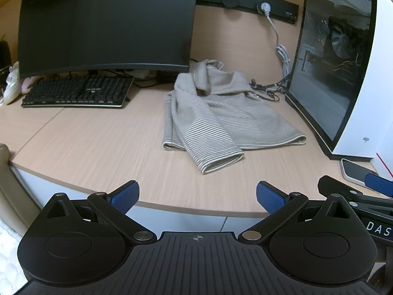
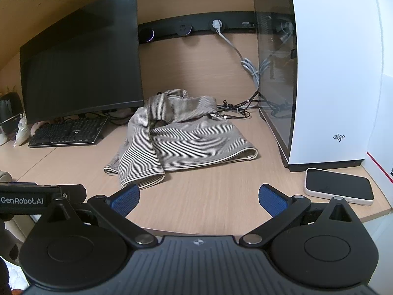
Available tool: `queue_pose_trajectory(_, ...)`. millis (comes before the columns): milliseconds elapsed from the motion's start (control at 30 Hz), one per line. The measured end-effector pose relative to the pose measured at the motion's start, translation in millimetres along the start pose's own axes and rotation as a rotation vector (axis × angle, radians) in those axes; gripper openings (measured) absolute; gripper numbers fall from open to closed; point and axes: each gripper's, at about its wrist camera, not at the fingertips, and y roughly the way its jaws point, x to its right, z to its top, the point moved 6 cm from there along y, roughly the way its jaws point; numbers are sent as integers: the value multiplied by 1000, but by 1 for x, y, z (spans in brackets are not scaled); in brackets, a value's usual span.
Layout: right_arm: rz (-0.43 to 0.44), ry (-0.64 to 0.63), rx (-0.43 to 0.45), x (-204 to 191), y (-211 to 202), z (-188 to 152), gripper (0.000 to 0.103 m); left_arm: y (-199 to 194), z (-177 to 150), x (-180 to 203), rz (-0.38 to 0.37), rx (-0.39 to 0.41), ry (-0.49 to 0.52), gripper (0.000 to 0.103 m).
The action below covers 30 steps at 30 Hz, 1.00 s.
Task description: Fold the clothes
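Note:
A grey-and-beige striped garment lies crumpled on the wooden desk, between the monitor and the PC case. It also shows in the right wrist view, with a sleeve cuff nearest the front edge. My left gripper is open and empty, held at the desk's front edge, short of the garment. My right gripper is open and empty, just over the front edge, to the right of the left one. The sleeve cuff lies just beyond its left fingertip.
A black monitor and keyboard stand at the left. A white PC case stands at the right, with cables behind the garment. A phone lies at the front right corner.

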Motion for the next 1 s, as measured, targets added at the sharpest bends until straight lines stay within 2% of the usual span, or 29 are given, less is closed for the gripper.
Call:
queue_pose_trajectory(600, 0, -4, -14, -6, 6, -3, 103, 3, -5, -8, 6, -12, -7, 103)
queue_pose_trajectory(1000, -5, -18, -46, -8, 18, -6, 103, 18, -5, -16, 7, -43, -28, 103)
